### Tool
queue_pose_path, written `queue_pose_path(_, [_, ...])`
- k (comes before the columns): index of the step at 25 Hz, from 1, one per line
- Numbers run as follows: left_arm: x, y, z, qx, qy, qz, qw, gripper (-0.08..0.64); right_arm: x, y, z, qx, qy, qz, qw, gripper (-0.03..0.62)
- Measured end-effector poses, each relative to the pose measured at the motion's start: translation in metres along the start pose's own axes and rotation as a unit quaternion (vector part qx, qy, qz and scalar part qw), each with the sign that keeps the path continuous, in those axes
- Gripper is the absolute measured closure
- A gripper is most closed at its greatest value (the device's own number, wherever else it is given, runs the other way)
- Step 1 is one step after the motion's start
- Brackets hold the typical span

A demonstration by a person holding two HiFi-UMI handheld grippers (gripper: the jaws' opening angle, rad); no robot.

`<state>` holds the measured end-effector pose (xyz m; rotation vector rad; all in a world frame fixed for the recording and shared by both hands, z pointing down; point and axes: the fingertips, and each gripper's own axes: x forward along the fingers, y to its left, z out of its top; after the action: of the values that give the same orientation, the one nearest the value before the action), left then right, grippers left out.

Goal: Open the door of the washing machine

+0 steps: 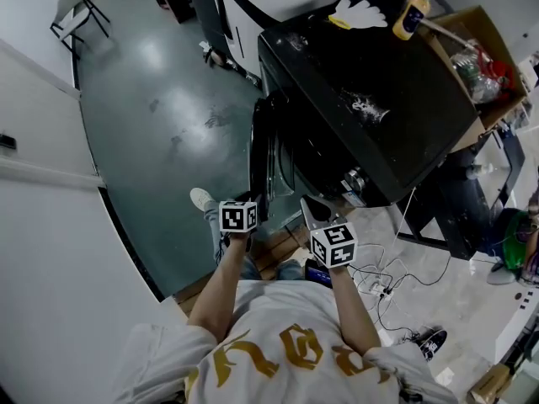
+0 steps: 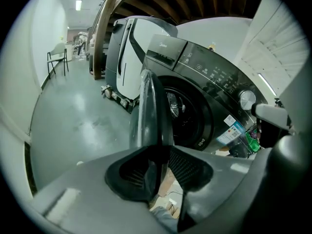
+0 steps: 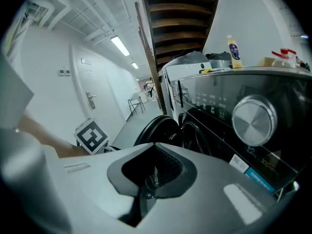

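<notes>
Pads, black and ribbed, on the left gripper pinch the thin curved rim of the round door, swung out from the glossy black washing machine. The right gripper, jaws pressed together, faces its round metal dial.

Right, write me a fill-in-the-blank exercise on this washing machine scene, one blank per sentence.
1. The door of the washing machine stands ____.
2. The left gripper is clamped on the ____ of the door.
3. A bottle stands on ____ of the washing machine.
4. The right gripper holds nothing, and its jaws are ____.

Missing words: open; edge; top; shut
</notes>
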<state>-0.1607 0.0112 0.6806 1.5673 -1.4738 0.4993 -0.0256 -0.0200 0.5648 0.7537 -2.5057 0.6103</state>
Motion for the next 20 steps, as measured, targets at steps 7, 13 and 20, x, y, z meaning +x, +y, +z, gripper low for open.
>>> queue_pose_path(7, [-0.007, 0.029, -0.006, 0.004, 0.017, 0.01, 0.9998, 0.428, 0.027, 0.019, 0.018, -0.018, 0.002, 0.034, 0.999, 0.581])
queue_pose_path(13, [-0.019, 0.059, -0.003, 0.011, 0.026, 0.023, 0.9993, 0.43, 0.05, 0.044, 0.03, -0.049, 0.015, 0.07, 0.996, 0.58])
queue_pose_path(20, [-0.028, 0.094, 0.002, 0.034, 0.04, 0.038, 0.9979, 0.43, 0.071, 0.051, 0.034, -0.049, 0.027, 0.078, 0.995, 0.58])
